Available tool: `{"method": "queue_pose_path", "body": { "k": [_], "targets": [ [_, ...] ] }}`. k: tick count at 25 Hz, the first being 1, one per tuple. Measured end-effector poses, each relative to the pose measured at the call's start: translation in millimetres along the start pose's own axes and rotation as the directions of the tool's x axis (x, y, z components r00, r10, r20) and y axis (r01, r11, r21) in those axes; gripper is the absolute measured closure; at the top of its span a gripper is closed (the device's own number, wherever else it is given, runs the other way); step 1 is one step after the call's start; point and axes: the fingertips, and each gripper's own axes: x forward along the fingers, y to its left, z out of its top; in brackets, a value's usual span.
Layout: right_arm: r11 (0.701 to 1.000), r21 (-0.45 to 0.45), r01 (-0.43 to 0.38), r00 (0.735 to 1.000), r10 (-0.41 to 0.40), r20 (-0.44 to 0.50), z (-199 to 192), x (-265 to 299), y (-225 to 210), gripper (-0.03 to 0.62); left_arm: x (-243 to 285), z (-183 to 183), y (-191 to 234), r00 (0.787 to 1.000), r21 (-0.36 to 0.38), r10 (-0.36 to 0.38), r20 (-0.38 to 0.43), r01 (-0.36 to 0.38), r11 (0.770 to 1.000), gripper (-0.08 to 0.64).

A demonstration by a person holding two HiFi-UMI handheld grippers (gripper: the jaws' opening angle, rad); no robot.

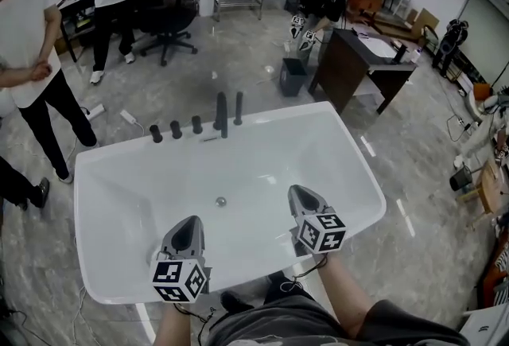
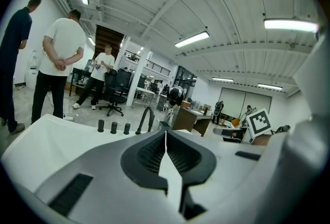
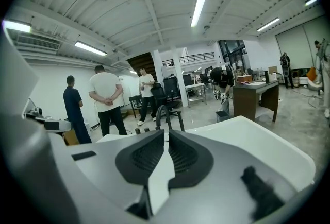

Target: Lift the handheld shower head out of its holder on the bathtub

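The head camera is looking steeply down from above the near rim of the bathtub point(image 1: 238, 161), taking in both grippers close below and the room floor beyond. The left gripper point(image 1: 189, 221) camera is riding low just behind its jaws, facing almost level across the tub toward the black faucet fittings point(image 2: 146, 119) on the far rim. The right gripper point(image 1: 301, 195) camera is facing the same way from beside it. All three views are sharing those fittings and the person in a white shirt point(image 3: 105, 99).
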Motion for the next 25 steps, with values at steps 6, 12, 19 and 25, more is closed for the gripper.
{"method": "queue_pose_path", "body": {
  "k": [6, 12, 19, 25],
  "targets": [
    [0.998, -0.024, -0.062, 0.998, 0.062, -0.023, 13.0, 46.1, -37.6, 0.556, 49.5, 4.7, -13.7, 0.999, -0.006, 0.047, -0.011, -0.047, 0.999, 0.543],
    [0.991, -0.052, -0.122, 0.992, 0.120, -0.040, 34.2, 94.4, -88.3, 0.556, 111.6, 8.6, -32.9, 0.996, -0.010, 0.089, -0.022, -0.089, 0.996, 0.543],
    [0.975, -0.098, -0.201, 0.979, 0.196, -0.057, 48.1, 152.5, -128.4, 0.555, 174.3, 11.6, -41.1, 0.988, 0.002, 0.154, -0.032, -0.154, 0.988, 0.543],
    [0.931, -0.179, -0.319, 0.947, 0.306, -0.095, 44.7, 202.6, -138.9, 0.555, 210.3, 7.2, -30.4, 0.974, 0.020, 0.221, -0.042, -0.220, 0.975, 0.543]
  ]
}}
